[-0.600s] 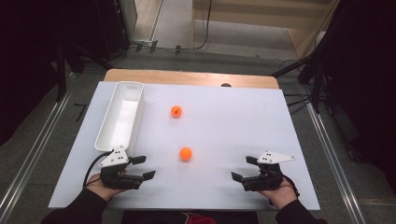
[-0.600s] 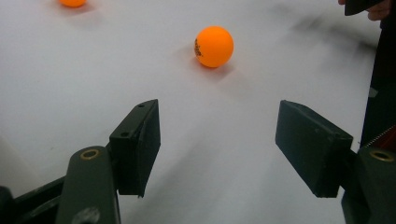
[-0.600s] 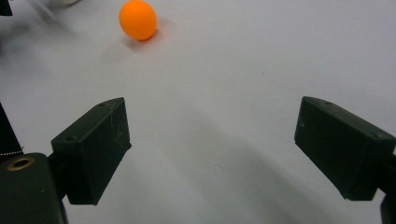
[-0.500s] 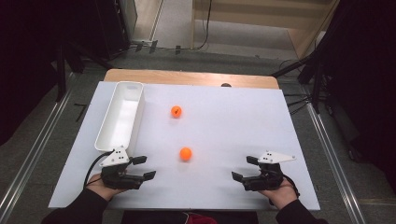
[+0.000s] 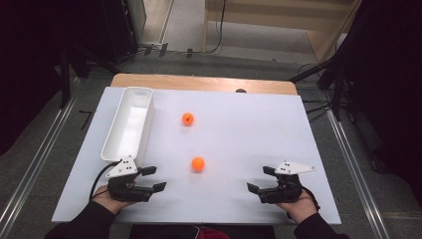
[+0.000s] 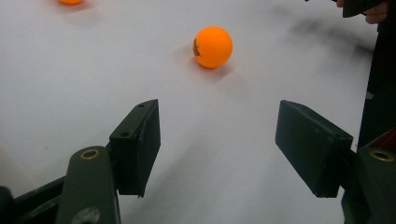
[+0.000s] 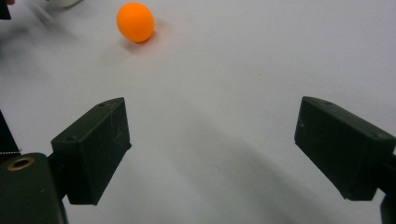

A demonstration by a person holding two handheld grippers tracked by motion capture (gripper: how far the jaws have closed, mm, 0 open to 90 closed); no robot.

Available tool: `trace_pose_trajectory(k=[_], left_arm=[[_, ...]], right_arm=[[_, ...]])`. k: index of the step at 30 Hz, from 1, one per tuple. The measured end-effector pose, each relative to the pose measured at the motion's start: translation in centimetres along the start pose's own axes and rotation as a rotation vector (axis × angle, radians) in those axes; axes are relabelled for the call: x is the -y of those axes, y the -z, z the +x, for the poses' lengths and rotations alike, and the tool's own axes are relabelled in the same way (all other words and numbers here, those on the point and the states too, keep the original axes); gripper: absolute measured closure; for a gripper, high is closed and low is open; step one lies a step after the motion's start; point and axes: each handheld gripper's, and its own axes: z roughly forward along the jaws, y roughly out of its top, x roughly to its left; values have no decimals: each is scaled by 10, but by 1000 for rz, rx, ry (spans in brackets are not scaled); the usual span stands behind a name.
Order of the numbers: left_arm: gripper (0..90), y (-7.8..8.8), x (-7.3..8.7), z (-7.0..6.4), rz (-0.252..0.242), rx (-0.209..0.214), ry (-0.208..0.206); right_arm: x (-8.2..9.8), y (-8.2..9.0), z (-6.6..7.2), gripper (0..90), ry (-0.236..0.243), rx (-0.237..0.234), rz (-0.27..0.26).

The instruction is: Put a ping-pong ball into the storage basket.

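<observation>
- The white rectangular table top bears everything in play and reaches from the person's edge to the wooden strip at the far side.
- The long white plastic bin lies at the far left with its long axis running away from the person; it looks empty.
- The left gripper rests near the front edge just in front of the bin's near end, its jaws parted with nothing between them and aimed toward the table's middle.
- The right gripper sits near the front right, its jaws likewise spread wide on bare table.
- The near orange table-tennis ball lies between the two grippers, a little farther from the person than either; in the left gripper view this ball sits ahead of the jaws, slightly right of centre. By my reading the left gripper is nearer, so a short forward reach suits it.
- A second orange ball lies farther back, beside the bin, well apart from both grippers.
</observation>
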Motion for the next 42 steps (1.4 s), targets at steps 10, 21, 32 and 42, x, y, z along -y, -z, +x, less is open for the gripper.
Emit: trace_pose_trajectory(k=[10, 21, 32, 42], left_arm=[[318, 1, 0, -1, -2, 7, -12], [318, 7, 5, -4, -21, 7, -28], [320, 6, 2, -6, -26, -1, -22], [321, 8, -6, -10, -78, -27, -40]], right_arm=[[-1, -2, 0, 90, 7, -7, 10], [-4, -1, 8, 90, 15, -19, -13], [-6, -4, 6, 90, 11, -33, -17], [-4, -2, 5, 91, 8, -26, -22]])
